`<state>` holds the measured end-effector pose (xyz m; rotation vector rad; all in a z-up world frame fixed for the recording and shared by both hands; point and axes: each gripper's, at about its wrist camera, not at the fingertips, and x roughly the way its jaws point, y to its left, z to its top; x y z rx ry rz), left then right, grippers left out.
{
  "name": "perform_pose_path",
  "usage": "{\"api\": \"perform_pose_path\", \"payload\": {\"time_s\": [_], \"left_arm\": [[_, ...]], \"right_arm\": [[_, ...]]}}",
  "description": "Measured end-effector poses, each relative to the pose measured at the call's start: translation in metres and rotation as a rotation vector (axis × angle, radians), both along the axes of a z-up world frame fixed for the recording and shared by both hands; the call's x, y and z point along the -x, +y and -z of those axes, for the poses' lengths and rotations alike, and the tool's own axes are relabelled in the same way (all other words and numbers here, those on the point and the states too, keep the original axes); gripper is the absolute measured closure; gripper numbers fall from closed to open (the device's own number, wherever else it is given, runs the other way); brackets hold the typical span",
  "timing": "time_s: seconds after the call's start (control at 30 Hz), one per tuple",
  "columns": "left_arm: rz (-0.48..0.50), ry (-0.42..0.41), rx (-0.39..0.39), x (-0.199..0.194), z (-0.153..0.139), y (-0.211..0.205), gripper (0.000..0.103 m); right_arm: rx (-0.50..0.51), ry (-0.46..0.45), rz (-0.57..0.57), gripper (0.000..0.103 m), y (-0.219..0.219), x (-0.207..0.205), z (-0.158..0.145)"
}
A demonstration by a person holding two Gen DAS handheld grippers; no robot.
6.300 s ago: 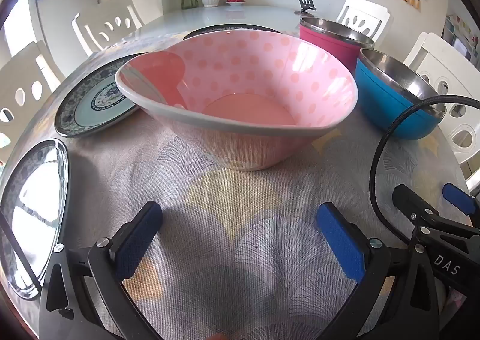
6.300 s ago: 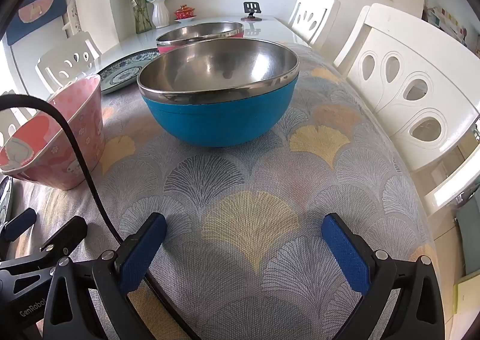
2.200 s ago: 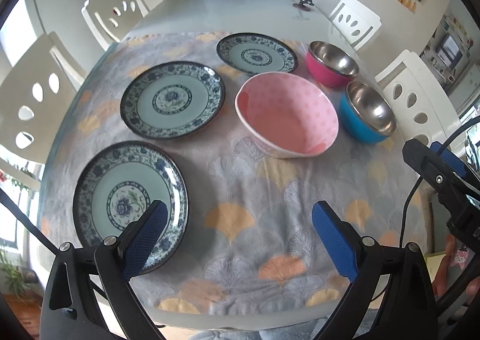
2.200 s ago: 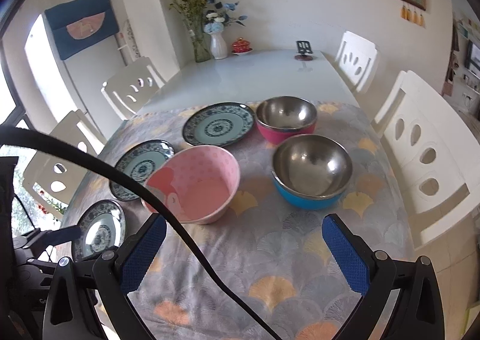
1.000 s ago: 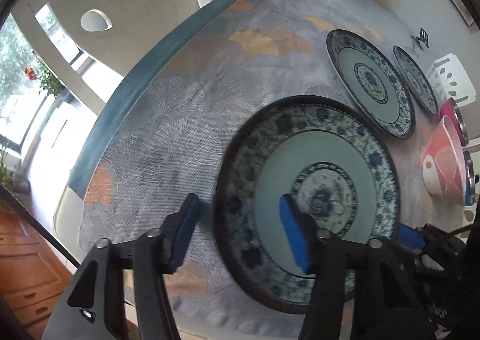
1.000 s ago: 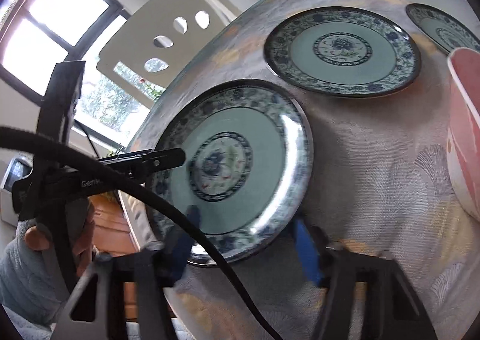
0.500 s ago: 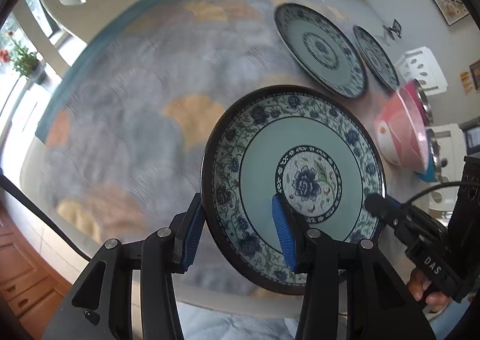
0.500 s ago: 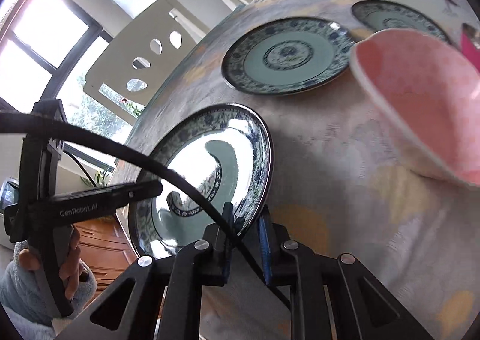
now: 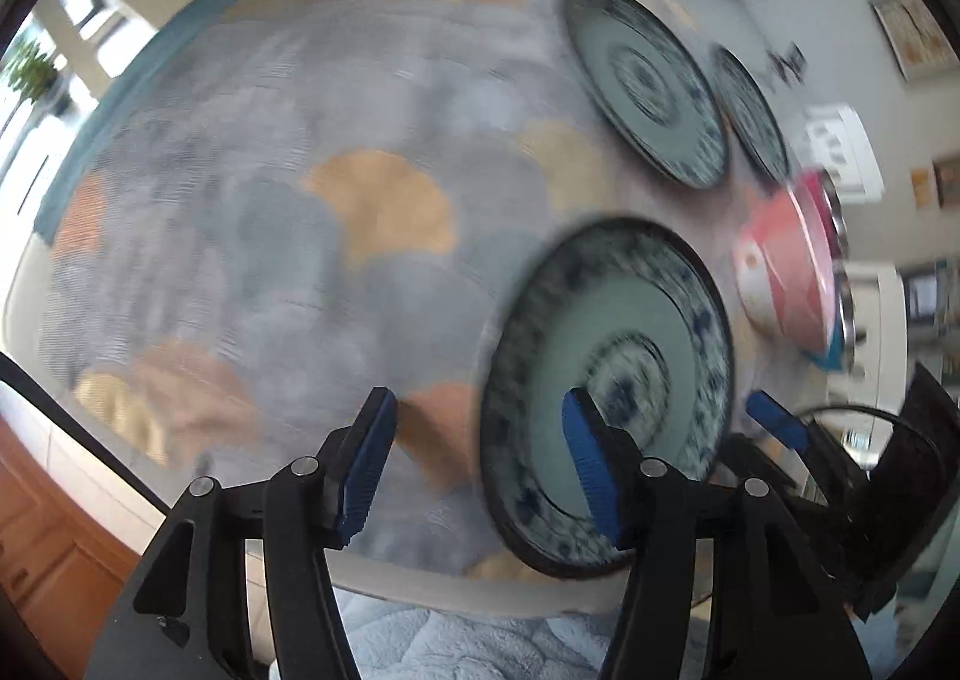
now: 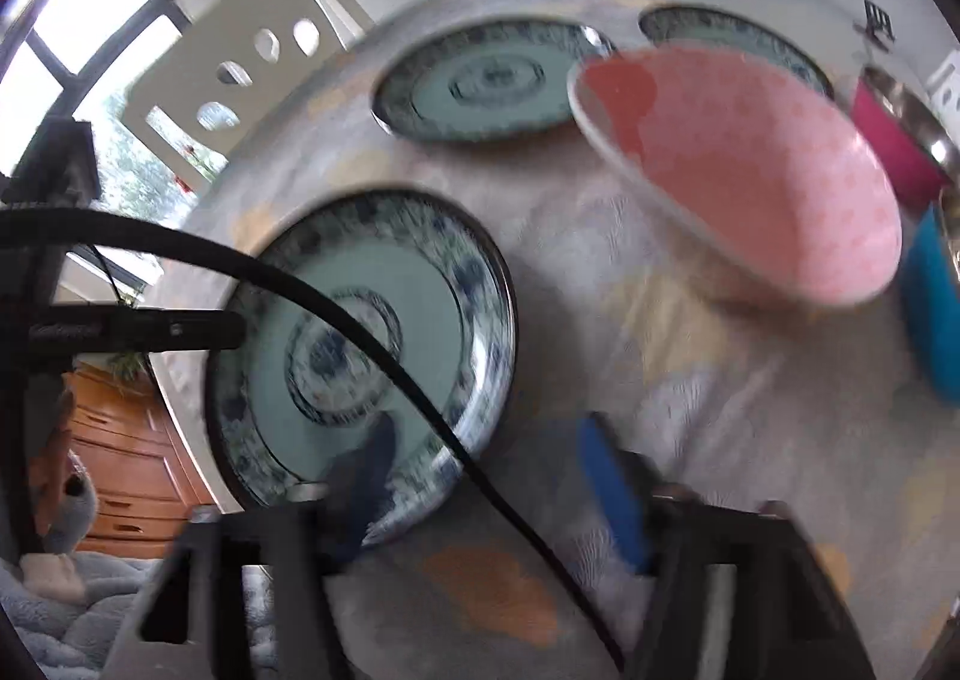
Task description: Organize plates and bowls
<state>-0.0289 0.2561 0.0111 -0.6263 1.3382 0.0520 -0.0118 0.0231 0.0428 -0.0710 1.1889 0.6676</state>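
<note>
A blue-patterned plate (image 9: pixel 606 386) (image 10: pixel 366 344) is near the table's front edge; both views are motion-blurred. My left gripper (image 9: pixel 480 464) is open, its right finger over the plate's surface and its left finger off to the plate's side. My right gripper (image 10: pixel 492 476) is open, its left finger over the plate's near rim. Two more patterned plates (image 9: pixel 648 86) (image 10: pixel 486 80) lie farther back. A pink polka-dot bowl (image 10: pixel 744 170) (image 9: pixel 786 272) stands to the right, with a magenta bowl (image 10: pixel 894 140) and a blue bowl (image 10: pixel 930 302) beyond it.
A fan-patterned tablecloth (image 9: pixel 336 152) covers the table. White chairs (image 10: pixel 252 44) stand around it. A black cable (image 10: pixel 336 308) crosses the right wrist view. The table edge runs close below both grippers.
Both grippers have opened: the right was shut on the plate's rim half a second ago and is off it now. The plate sits lower and flatter, and both views have shifted with blur.
</note>
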Motion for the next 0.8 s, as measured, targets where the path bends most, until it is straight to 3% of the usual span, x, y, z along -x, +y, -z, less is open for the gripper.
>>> {"api": "perform_pose_path", "payload": {"time_s": [0.13,0.27,0.43,0.53,0.7,0.8], "left_arm": [[-0.048,-0.010,-0.009,-0.004,-0.002,0.015,0.047],[-0.060,-0.022,-0.016,-0.010,-0.004,0.026,0.047],[-0.015,-0.053,-0.041,-0.039,-0.010,0.023,0.047],[0.023,-0.097,-0.030,-0.062,-0.020,0.023,0.047],[0.072,-0.136,-0.016,-0.115,-0.024,0.020,0.047],[0.101,-0.123,0.013,-0.144,-0.014,0.015,0.047]], "right_arm": [[-0.059,0.008,0.053,0.036,-0.001,-0.025,-0.004],[-0.185,0.091,0.160,0.035,-0.005,-0.058,-0.001],[-0.205,0.181,0.321,0.032,-0.015,-0.083,0.021],[-0.307,0.243,0.428,0.032,-0.037,-0.086,0.020],[-0.267,0.164,0.547,0.032,-0.049,-0.107,0.013],[-0.291,0.177,0.587,0.030,-0.051,-0.116,0.014]]}}
